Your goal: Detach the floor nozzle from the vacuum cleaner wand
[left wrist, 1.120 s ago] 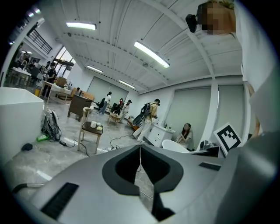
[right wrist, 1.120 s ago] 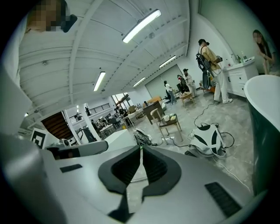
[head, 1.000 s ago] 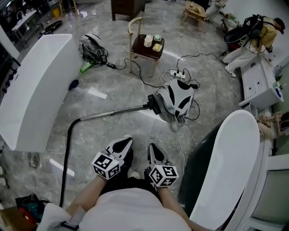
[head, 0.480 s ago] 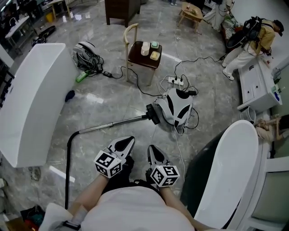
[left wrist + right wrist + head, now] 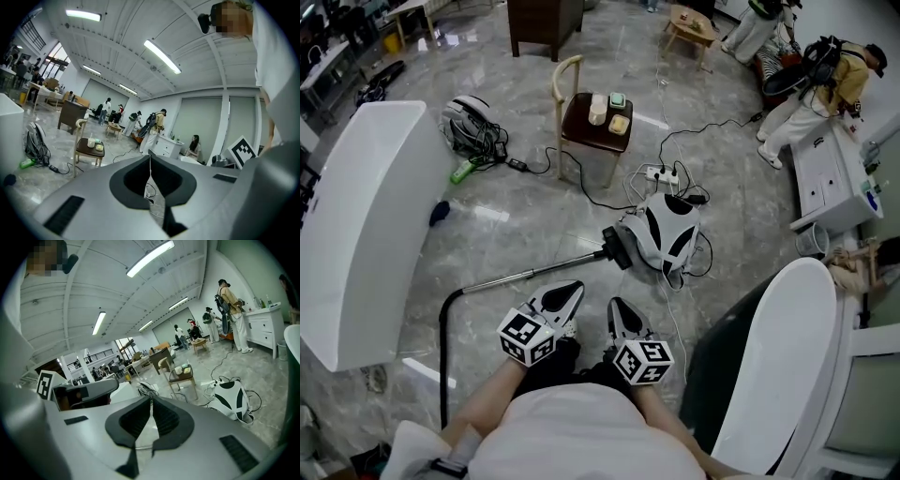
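Observation:
The white and black floor nozzle (image 5: 667, 234) lies on the marble floor, and the right gripper view shows it as well (image 5: 229, 399). Its black neck (image 5: 618, 247) joins a metal wand (image 5: 534, 273) that runs left to a black hose (image 5: 442, 347). My left gripper (image 5: 570, 290) and right gripper (image 5: 615, 305) hang side by side in front of my body, short of the wand and not touching it. Both are shut with nothing between the jaws, as the left gripper view (image 5: 149, 157) and the right gripper view (image 5: 151, 401) confirm.
A wooden chair (image 5: 598, 117) bearing cups stands beyond the nozzle, with a power strip (image 5: 661, 173) and loose cables between them. White curved tables flank me at left (image 5: 356, 225) and right (image 5: 769, 356). A cable bundle (image 5: 469, 122) lies far left; people stand by a white cabinet (image 5: 834, 178).
I have walked forward: the nozzle and wand now lie closer to both grippers. The grippers stay shut and side by side.

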A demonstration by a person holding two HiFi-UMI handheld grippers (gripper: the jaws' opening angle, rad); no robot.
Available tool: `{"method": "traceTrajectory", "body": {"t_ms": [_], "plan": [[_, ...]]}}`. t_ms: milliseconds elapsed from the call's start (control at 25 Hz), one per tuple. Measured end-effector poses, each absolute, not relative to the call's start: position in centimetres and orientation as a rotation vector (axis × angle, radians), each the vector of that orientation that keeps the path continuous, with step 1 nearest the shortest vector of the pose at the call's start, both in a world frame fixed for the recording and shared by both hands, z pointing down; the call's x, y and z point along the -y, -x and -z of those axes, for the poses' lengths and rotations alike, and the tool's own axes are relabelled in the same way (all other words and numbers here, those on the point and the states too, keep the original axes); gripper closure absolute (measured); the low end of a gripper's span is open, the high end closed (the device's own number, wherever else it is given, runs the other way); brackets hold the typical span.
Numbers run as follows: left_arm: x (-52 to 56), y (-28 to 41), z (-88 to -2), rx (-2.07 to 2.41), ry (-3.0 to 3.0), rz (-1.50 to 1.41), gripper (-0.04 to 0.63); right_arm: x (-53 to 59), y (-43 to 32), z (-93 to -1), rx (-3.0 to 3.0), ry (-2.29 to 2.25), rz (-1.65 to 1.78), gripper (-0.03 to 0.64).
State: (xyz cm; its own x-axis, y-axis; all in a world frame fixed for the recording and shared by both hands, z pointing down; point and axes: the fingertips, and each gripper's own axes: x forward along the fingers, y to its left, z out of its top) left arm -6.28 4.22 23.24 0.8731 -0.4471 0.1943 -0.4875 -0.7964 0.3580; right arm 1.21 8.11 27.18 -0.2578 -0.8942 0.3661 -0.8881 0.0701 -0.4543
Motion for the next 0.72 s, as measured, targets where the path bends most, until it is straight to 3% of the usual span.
{"method": "traceTrajectory", "body": {"t_ms": [720], "plan": [[-1.0, 9.3, -24.4, 0.74, -2.632, -0.149, 0.583, -4.3, -2.9, -26.2, -2.126, 2.059, 0.962, 0.598]]}}
